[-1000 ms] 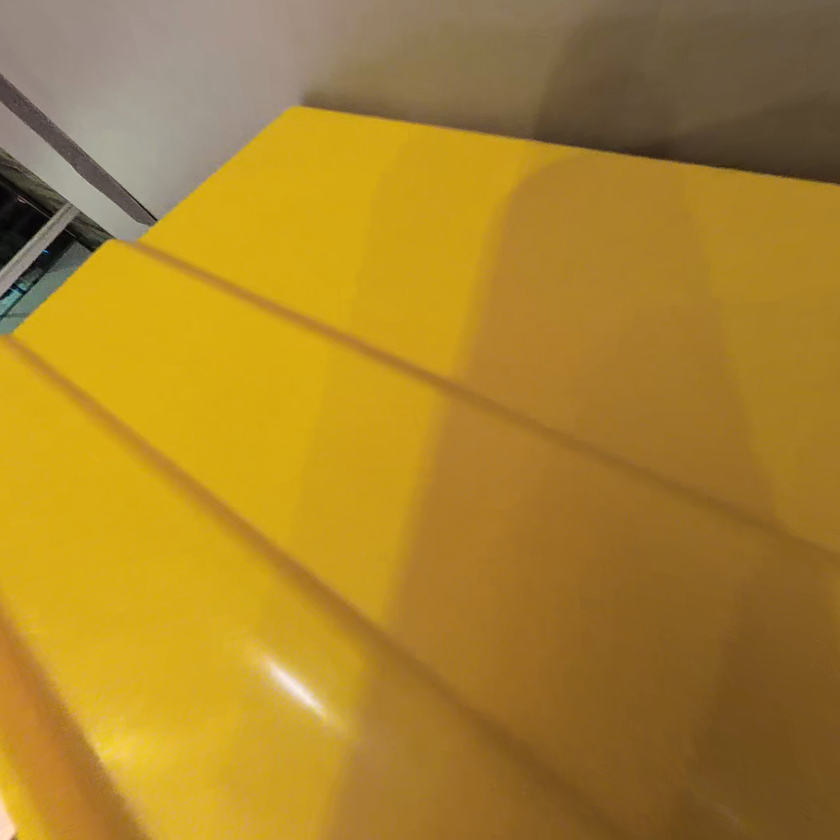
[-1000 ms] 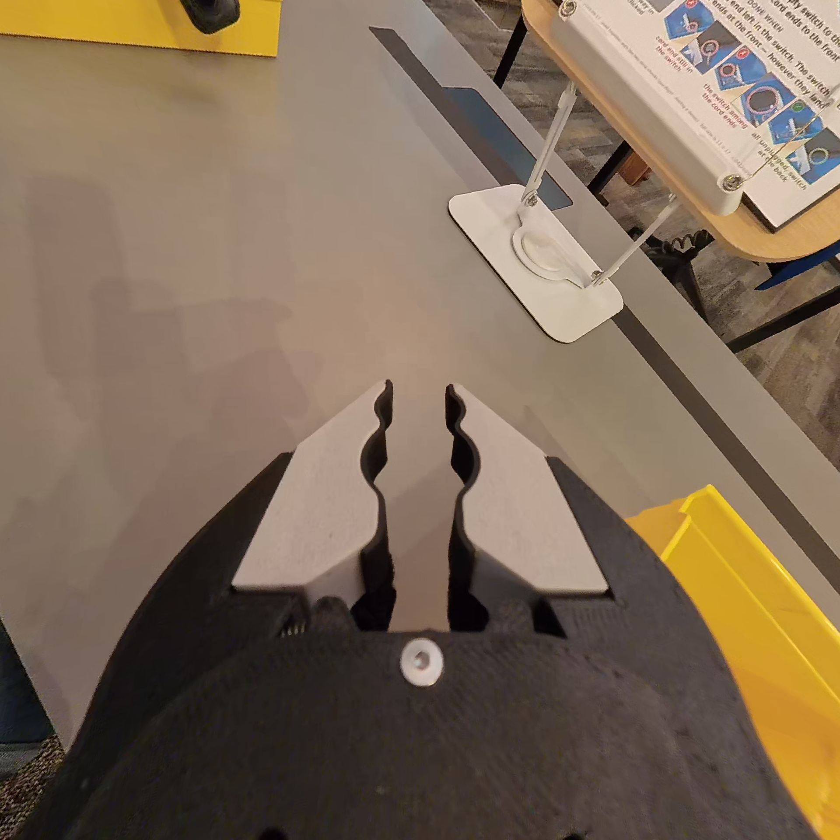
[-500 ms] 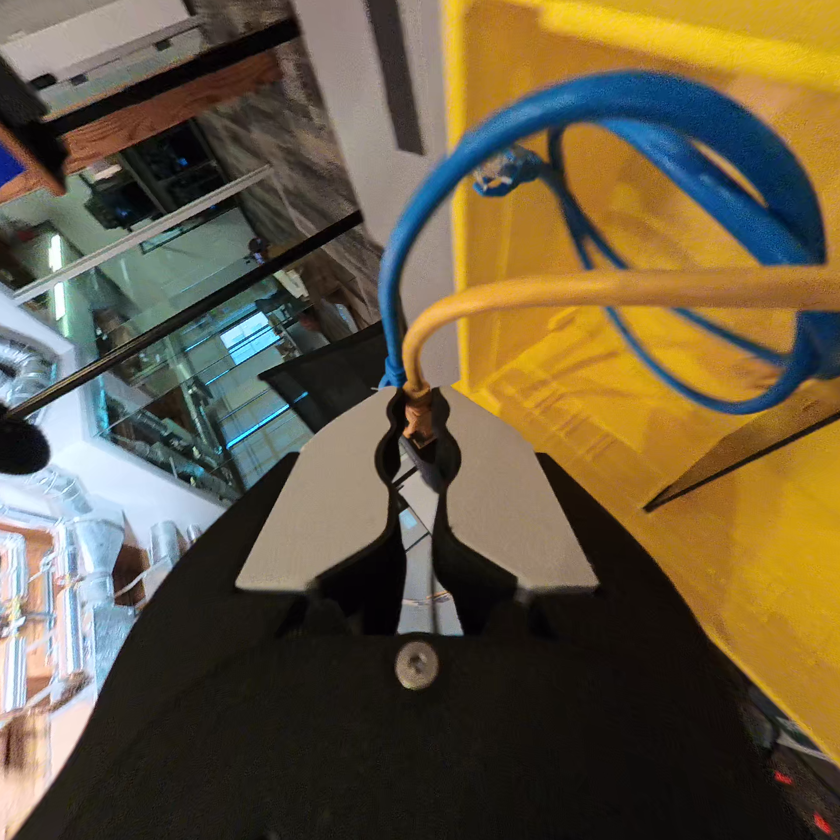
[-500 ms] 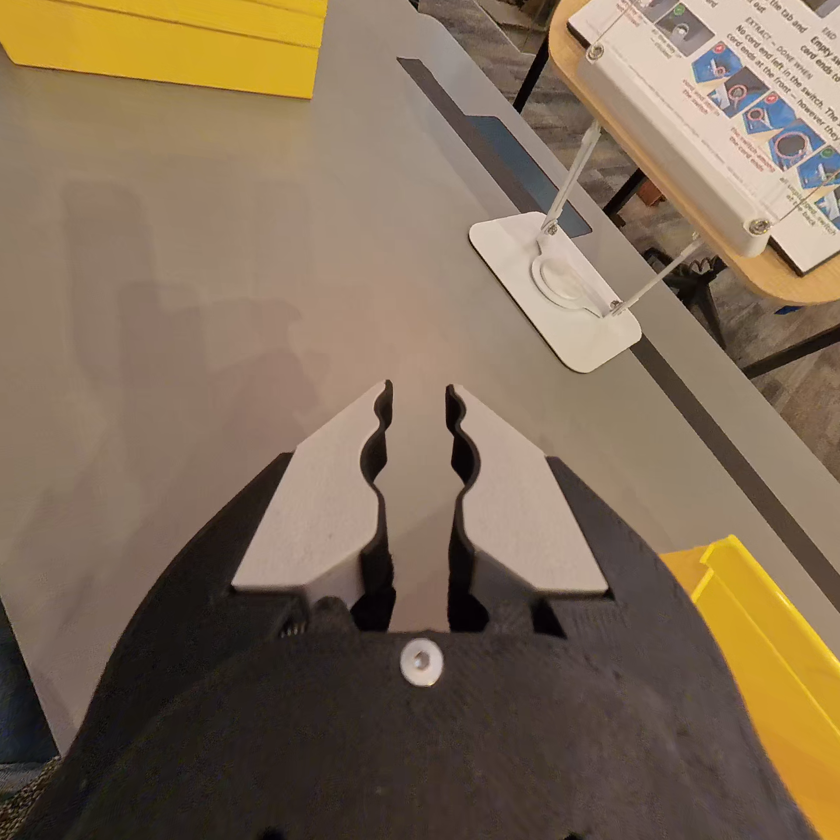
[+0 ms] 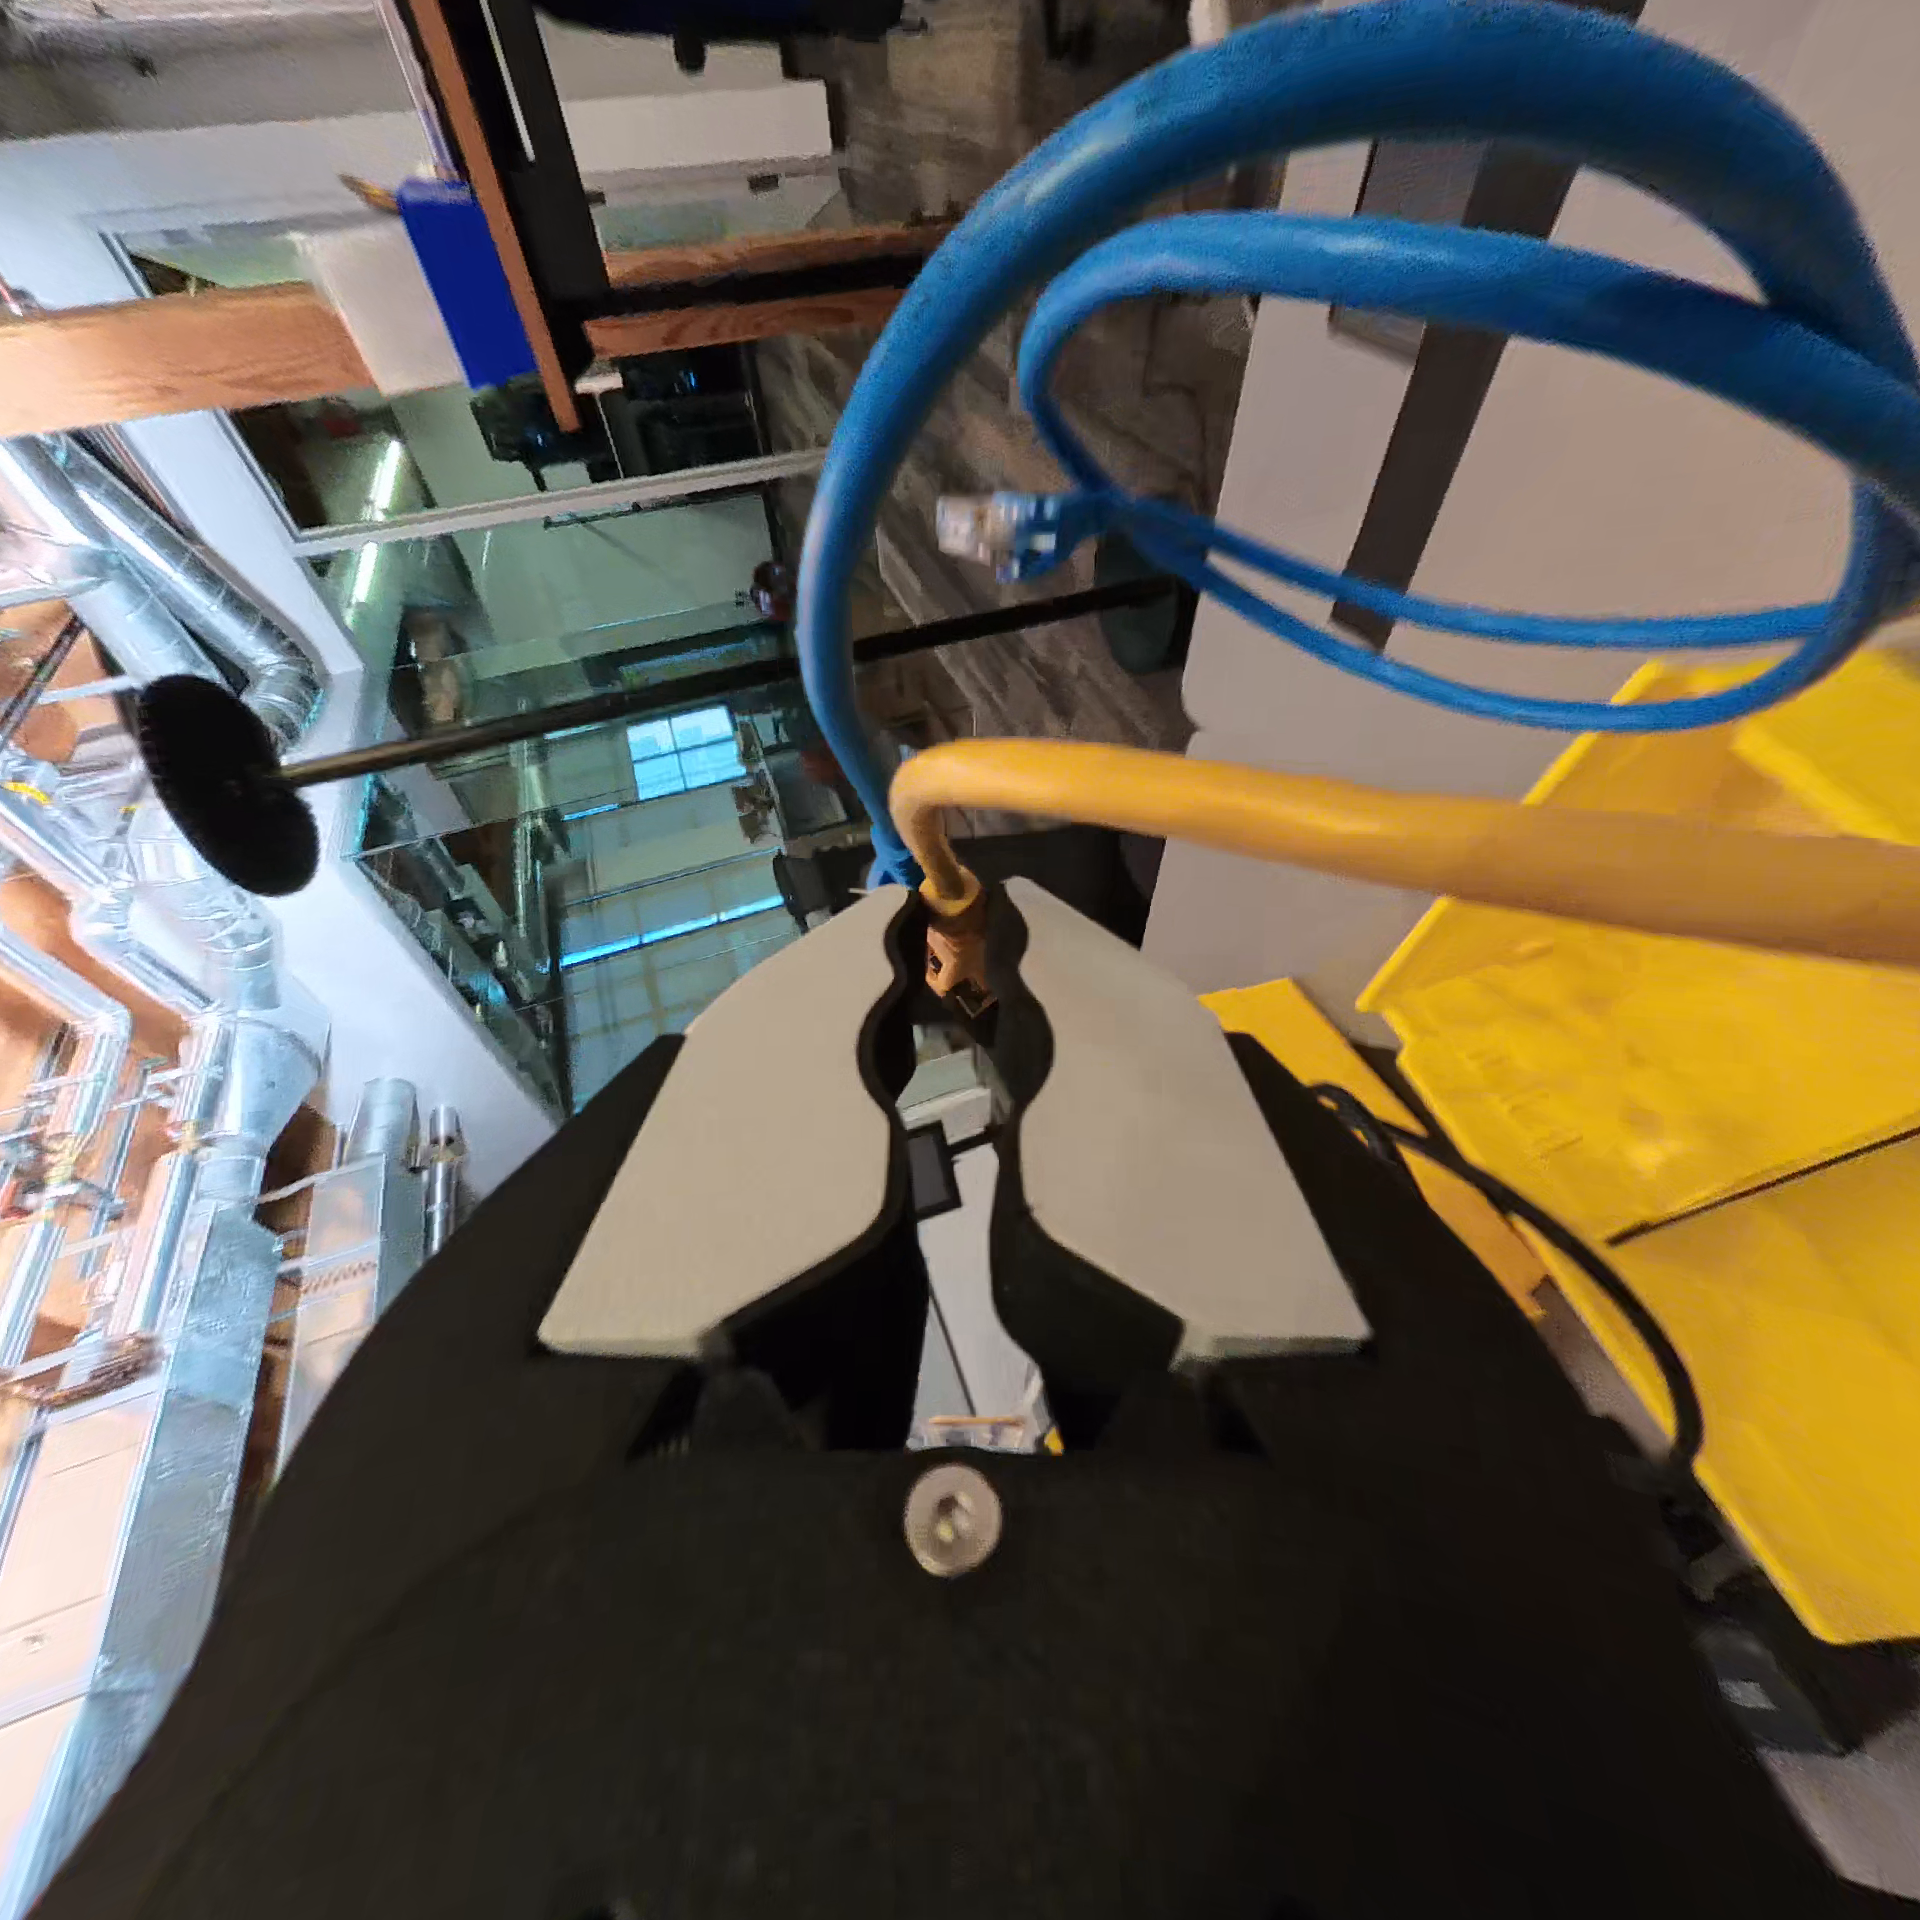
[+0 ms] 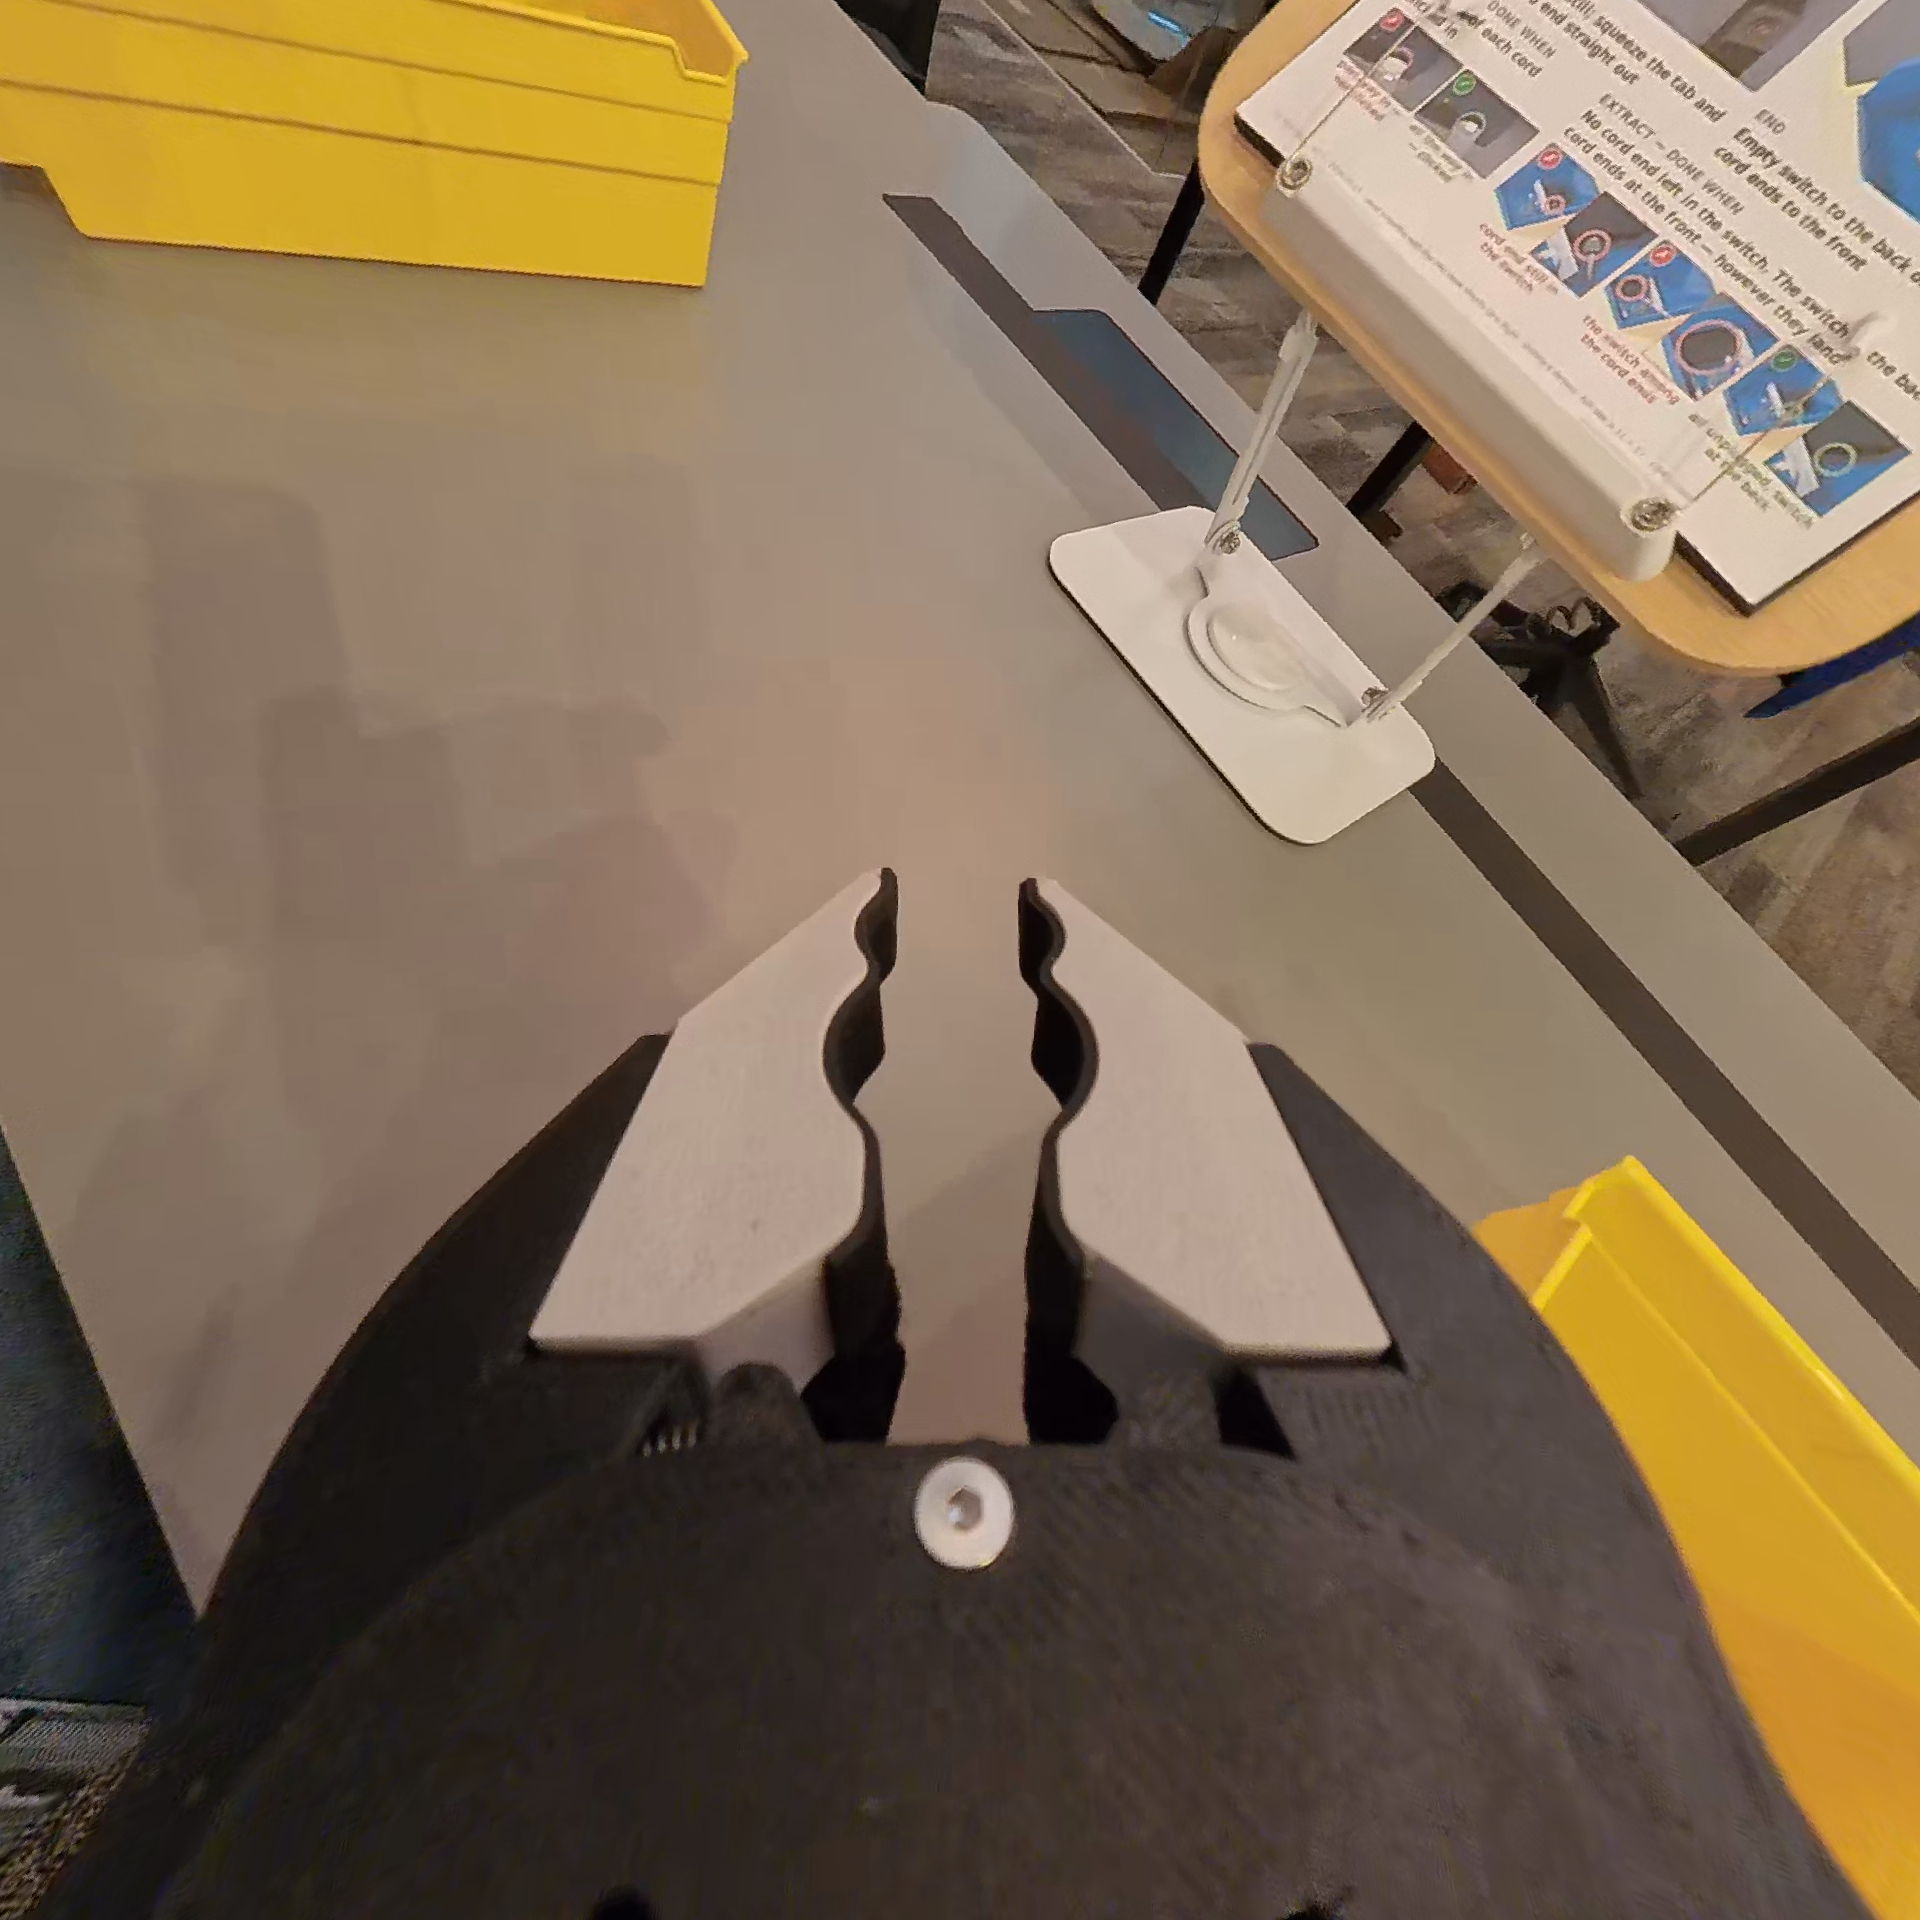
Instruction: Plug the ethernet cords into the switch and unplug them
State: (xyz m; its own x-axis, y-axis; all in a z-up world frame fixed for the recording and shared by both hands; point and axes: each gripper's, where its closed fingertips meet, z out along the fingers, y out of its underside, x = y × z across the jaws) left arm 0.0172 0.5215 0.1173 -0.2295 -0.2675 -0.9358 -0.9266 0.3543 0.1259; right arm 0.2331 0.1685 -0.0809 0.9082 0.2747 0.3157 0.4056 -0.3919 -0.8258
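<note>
Left gripper (image 5: pixel 951 899): clamped on the plug end of the yellow cord (image 5: pixel 1403 836), and the blue cord (image 5: pixel 1455 270) runs down into the same pinch at the tips.
Right gripper (image 6: pixel 956 883): jaws apart with nothing between them, hovering over the bare grey worktop (image 6: pixel 520 623).
Where the cords are: lifted in the air in front of the left gripper – the yellow one arcs off to the right edge of the view, the blue one hangs in two loose loops with its free clear plug (image 5: pixel 982 525) dangling mid-loop.
Switch: not visible in either view.
Handling: the cords look light and springy; they will likely hold their coil and swing, so the loose ends probably wander. The plugs are small, hard plastic with a thin latch tab – likely fragile if squeezed sideways.
Where to hold: best on the boot just behind a plug, so the tip stays free to enter a port.
Yellow bins: one (image 5: pixel 1662 1039) sits right of the left gripper; another (image 6: pixel 364 156) lies at the far left corner of the worktop, a third (image 6: pixel 1714 1455) at its near right edge.
Instruction stand (image 6: pixel 1247 675): white base on the worktop's right edge, its board overhanging beyond.
In the way: the blue loops are draped around the yellow cord, so a snag seems likely when separating them.
</note>
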